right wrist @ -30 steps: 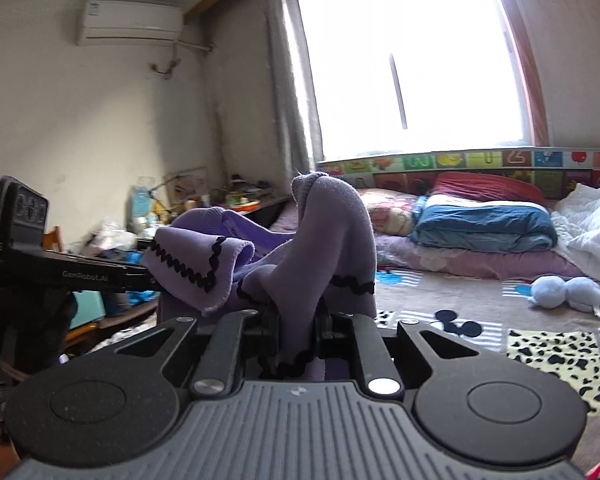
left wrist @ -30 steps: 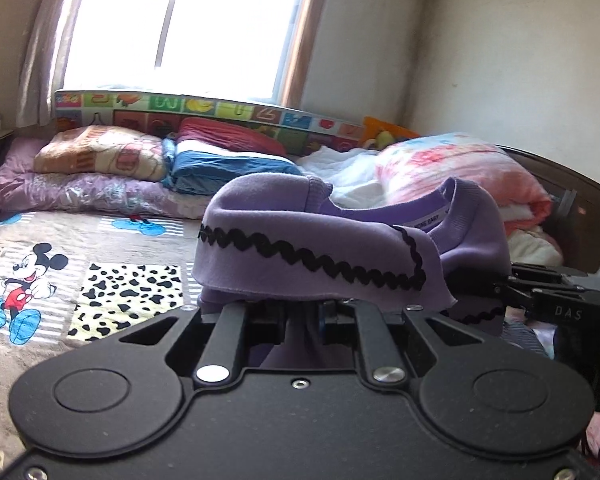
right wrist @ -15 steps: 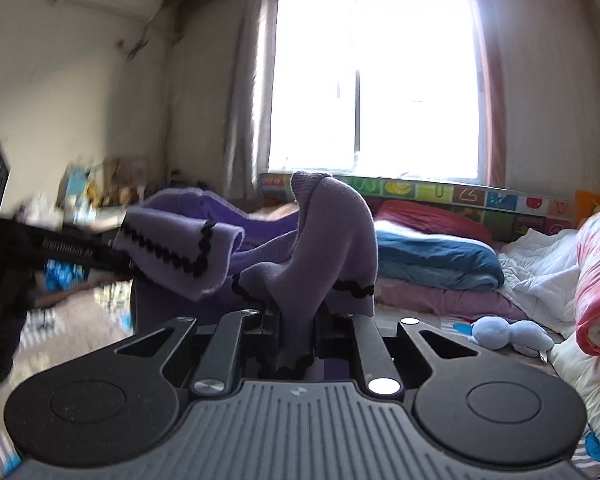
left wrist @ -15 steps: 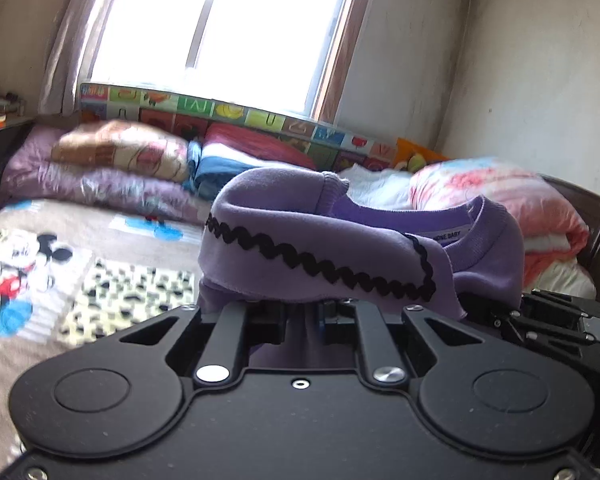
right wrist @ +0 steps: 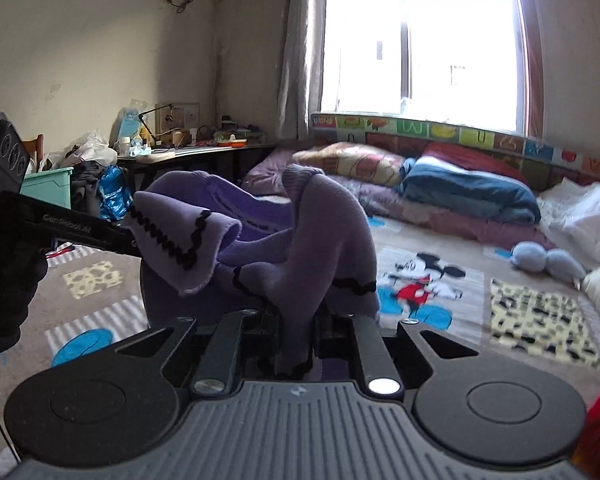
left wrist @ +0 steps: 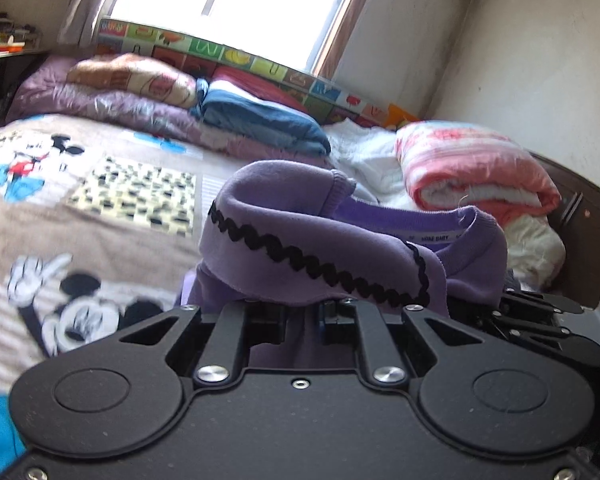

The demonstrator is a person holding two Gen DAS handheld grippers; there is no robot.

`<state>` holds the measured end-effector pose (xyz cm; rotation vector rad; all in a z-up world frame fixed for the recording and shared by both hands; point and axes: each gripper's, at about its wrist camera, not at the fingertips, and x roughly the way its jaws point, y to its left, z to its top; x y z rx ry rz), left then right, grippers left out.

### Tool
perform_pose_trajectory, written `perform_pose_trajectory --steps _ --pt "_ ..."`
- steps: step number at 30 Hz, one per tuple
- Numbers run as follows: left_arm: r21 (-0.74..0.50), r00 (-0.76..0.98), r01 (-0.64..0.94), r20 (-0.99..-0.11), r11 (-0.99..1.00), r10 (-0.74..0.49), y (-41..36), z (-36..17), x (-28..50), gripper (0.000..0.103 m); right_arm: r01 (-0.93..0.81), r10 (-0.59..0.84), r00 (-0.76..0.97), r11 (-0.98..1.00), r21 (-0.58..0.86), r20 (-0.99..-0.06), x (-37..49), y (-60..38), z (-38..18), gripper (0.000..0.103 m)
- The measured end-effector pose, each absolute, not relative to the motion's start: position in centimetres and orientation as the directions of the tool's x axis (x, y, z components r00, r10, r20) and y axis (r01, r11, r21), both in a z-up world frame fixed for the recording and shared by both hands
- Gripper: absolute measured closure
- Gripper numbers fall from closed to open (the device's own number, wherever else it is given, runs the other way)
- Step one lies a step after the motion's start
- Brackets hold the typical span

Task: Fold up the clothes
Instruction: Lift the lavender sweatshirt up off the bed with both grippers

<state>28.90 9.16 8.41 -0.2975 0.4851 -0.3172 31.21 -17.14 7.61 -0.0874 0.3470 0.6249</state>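
- The left gripper is clenched on a fold of the purple sweater, whose black zigzag trim runs across the cloth draped over its fingers.
- The right gripper is clenched on another bunch of the same purple sweater, which rises in a hump between its fingers.
- In the right wrist view the left gripper reaches in from the left and pinches a trimmed corner of the sweater.
- The sweater hangs between the two grippers, lifted above the bed, with its neck label facing the left camera.
- The bed carries a cartoon-mouse blanket.
- Folded quilts lie by the window: a blue one and a pink one at the right.
- A cluttered counter stands along the left wall.
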Motion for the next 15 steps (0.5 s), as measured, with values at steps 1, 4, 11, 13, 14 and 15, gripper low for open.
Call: perform_pose_trajectory --steps 1,4,11,13,14,15 --pt "-0.346 0.834 0.226 -0.414 0.91 -0.365 9.1 8.1 28.3 0.092 -0.583 0.557 0.753 0.812 0.039 -0.351 30.6 -17.3 7.2 0.087" --pt "-0.344 0.822 0.221 -0.438 0.913 -0.364 8.9 6.8 26.4 0.092 -0.568 0.556 0.743 0.819 0.088 -0.372 29.0 -17.6 5.9 0.087" --pt "-0.375 0.801 0.18 -0.481 0.909 -0.357 9.0 3.1 22.6 0.092 -0.527 0.545 0.725 0.832 0.172 -0.421 25.9 -17.7 3.6 0.086" --pt "-0.384 0.794 0.166 -0.494 0.908 -0.354 9.1 2.2 21.8 0.092 -0.516 0.544 0.716 0.834 0.193 -0.437 25.0 -17.6 2.9 0.085" --pt "-0.387 0.791 0.16 -0.5 0.908 -0.352 9.1 1.8 21.5 0.092 -0.511 0.542 0.711 0.836 0.201 -0.448 24.5 -17.5 2.6 0.085" --pt "-0.389 0.787 0.153 -0.509 0.909 -0.35 9.1 1.4 21.1 0.092 -0.504 0.538 0.706 0.838 0.206 -0.46 24.1 -17.4 2.2 0.083"
